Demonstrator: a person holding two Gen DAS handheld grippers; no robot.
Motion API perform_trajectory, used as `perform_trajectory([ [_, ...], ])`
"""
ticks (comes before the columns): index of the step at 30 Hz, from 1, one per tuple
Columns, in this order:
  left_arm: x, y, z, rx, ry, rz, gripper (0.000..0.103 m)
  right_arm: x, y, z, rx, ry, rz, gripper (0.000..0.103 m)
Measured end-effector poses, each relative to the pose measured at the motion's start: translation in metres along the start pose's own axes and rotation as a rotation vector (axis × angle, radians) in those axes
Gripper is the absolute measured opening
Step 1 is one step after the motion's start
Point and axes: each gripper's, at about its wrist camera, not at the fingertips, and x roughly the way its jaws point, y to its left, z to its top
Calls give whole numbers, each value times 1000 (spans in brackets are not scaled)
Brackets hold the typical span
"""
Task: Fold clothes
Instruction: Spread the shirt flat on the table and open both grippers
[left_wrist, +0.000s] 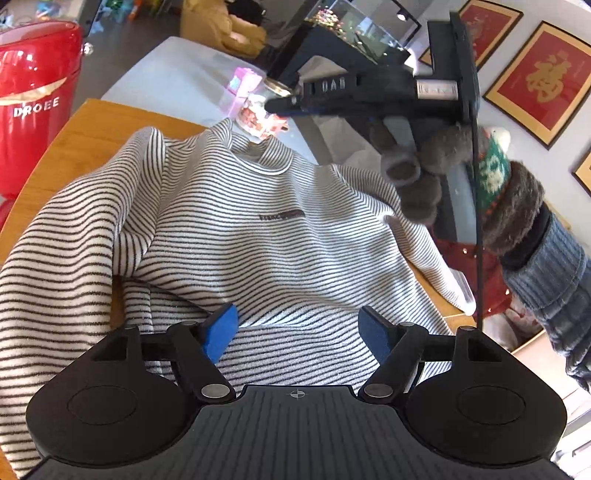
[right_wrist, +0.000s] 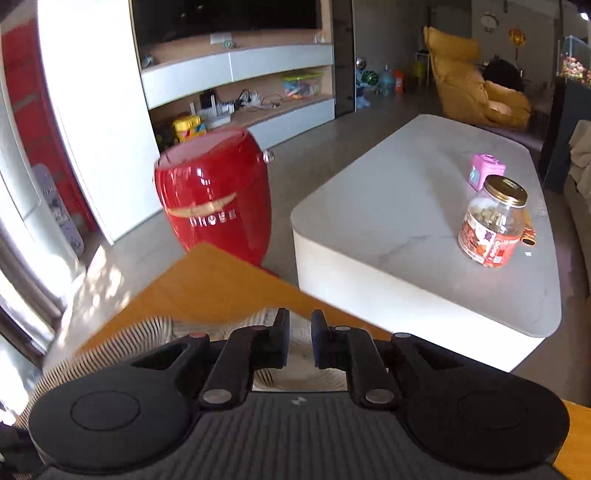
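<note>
Nearest my left lens, the ribbed black body and two round pivot discs of my left gripper (left_wrist: 297, 338) fill the bottom of the view, its blue-padded fingers (left_wrist: 221, 334) spread wide apart over the striped sweater (left_wrist: 236, 229) with nothing between them. That sweater is a soft, fuzzy knit in white with thin dark stripes, lying front-up on the wooden table (left_wrist: 88, 136), whose top is smooth and honey-coloured. Its long axis runs away from my left gripper: the hem is bunched just under the fingers, and the rolled round collar (left_wrist: 258, 158) points to the far edge of the table, toward the pale stone coffee table (right_wrist: 406, 206) beyond. One sleeve drapes in loose folds on the left side of the body; a small dark label sits on the chest. Above the sweater's right shoulder, my right gripper (left_wrist: 284, 103) is held level, tips pointing left across the collar, gripped by my right hand (left_wrist: 417, 173) in a brown fleecy glove with a green patterned cuff over a grey ribbed sleeve. From its own camera, the right gripper's (right_wrist: 299, 343) black fingers stand only a narrow way apart, with blurred striped cloth below them; I cannot tell whether they touch it. Beyond the wooden table's far corner stands a glossy red barrel-shaped bin (right_wrist: 214, 195), and on the stone table sit a clear jar (right_wrist: 493, 221) with a gold lid and a small pink box (right_wrist: 485, 171).
</note>
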Motion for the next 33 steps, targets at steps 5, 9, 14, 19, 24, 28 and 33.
perform_trajectory([
  [5, -17, 10, 16, 17, -111, 132, 84, -34, -25, -63, -34, -19, -155, 25],
  [9, -30, 25, 33, 22, -223, 336, 86, -68, -55, -110, -117, 7, -361, 31],
  [14, -54, 11, 40, 7, -250, 315, 94, -115, -73, -132, -84, -25, -452, 35],
  [19, -42, -40, 17, 200, -178, 301, 100, -175, -46, -162, -109, -4, -280, 47],
  [24, -36, -77, -31, 346, -67, 302, 102, -222, 15, -214, -303, 56, -155, 50],
  [28, -41, -99, -64, 414, -21, 294, 103, -251, 48, -248, -354, 76, -69, 52],
  [33, -59, -119, -98, 480, -3, 299, 103, -258, 78, -291, -470, 78, -134, 53],
])
